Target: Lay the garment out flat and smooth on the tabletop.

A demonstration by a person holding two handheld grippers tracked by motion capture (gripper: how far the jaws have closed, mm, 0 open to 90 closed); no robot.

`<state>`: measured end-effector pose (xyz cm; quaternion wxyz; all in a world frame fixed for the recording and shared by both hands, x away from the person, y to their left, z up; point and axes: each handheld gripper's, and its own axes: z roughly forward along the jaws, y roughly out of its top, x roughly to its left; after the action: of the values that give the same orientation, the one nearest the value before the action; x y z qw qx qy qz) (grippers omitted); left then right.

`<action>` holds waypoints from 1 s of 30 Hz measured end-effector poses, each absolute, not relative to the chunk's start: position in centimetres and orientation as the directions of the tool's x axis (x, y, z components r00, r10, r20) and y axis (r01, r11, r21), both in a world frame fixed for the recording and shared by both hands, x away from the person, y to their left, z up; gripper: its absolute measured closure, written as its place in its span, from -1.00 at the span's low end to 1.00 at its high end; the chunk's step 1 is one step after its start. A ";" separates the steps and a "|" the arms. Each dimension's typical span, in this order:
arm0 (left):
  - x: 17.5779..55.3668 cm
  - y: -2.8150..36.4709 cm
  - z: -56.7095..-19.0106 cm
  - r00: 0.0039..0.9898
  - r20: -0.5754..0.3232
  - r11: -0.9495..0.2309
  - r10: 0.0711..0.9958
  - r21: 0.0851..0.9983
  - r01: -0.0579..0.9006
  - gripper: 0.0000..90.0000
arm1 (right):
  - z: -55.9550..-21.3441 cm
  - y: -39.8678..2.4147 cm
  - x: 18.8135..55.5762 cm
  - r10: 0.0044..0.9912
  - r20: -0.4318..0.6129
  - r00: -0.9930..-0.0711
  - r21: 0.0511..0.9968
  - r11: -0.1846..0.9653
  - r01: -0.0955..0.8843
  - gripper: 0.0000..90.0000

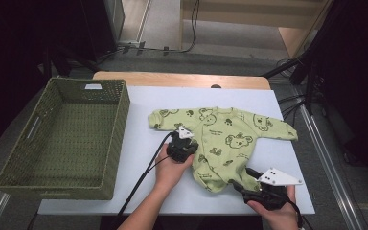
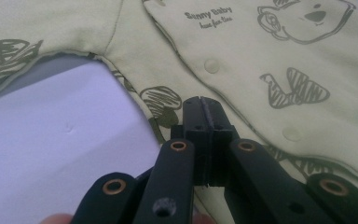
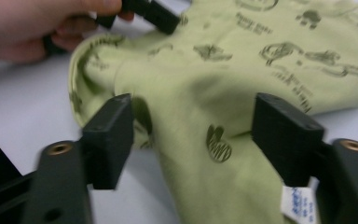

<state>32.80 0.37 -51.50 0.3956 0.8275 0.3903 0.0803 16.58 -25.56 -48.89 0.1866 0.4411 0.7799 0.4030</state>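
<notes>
Fabric lay flat in front of us: a pale green baby romper (image 1: 223, 139) printed with bears, spread on the white table (image 1: 139, 143), sleeves out to either side and its legs pointing back toward our side. Its long axis ran from the neckline at the far end to the leg hems near the table's front edge. We had the left tool (image 1: 181, 143) set down at the romper's left flank, just under the left sleeve, and in the left gripper view its jaws stood pressed together at the garment's edge (image 2: 168, 116); whether they pinched cloth or merely touched it we could not tell.

Our right tool (image 1: 242, 184) sat at the near right, aimed up and to the left at the nearer leg. In the right gripper view its jaws stood apart with the bunched leg end (image 3: 200, 154) between them, the pads not yet pressing on it, and a white care label (image 3: 298, 205) showed at the right jaw. The right hand was therefore the nearer one to the hem, with the leg lying straight ahead of it. We judged the coming move to be a pinch there and a fold along the long axis. A green woven basket (image 1: 43, 182) stood at the far left, well apart from the romper.
</notes>
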 end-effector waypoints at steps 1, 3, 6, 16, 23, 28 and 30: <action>32.8 0.4 -51.5 0.682 -0.176 -0.382 0.709 0.717 0.583 0.99 | -49.1 -25.4 16.7 0.835 0.053 -0.547 0.786 0.303 0.538 0.13; 32.8 0.4 -51.5 0.681 -0.177 -0.381 0.710 0.717 0.584 0.99 | -49.3 -25.2 16.8 0.823 0.041 -0.567 0.772 0.334 0.541 0.48; 32.8 0.4 -51.5 0.682 -0.176 -0.382 0.710 0.718 0.583 0.99 | -49.4 -25.5 17.2 0.818 0.050 -0.572 0.767 0.336 0.547 0.80; 31.0 2.0 -48.3 0.718 -0.175 -0.344 0.673 0.786 0.514 0.52 | -48.1 -26.9 19.9 0.831 0.128 -0.541 0.806 0.231 0.544 0.85; 27.9 2.5 -46.1 0.789 -0.159 -0.371 0.594 0.816 0.444 0.21 | -47.7 -27.1 22.1 0.841 0.149 -0.520 0.812 0.196 0.550 0.85; 25.6 2.1 -45.7 0.826 -0.168 -0.390 0.538 0.819 0.420 0.11 | -47.7 -27.3 23.1 0.848 0.168 -0.502 0.813 0.169 0.557 0.85; 24.8 1.7 -45.7 0.841 -0.152 -0.411 0.519 0.818 0.402 0.07 | -47.8 -27.4 23.4 0.849 0.171 -0.500 0.812 0.166 0.559 0.85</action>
<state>24.80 1.67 -45.70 0.4677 0.8377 0.2749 0.0626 23.38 -27.37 -47.83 0.1641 0.4721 0.7456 0.4408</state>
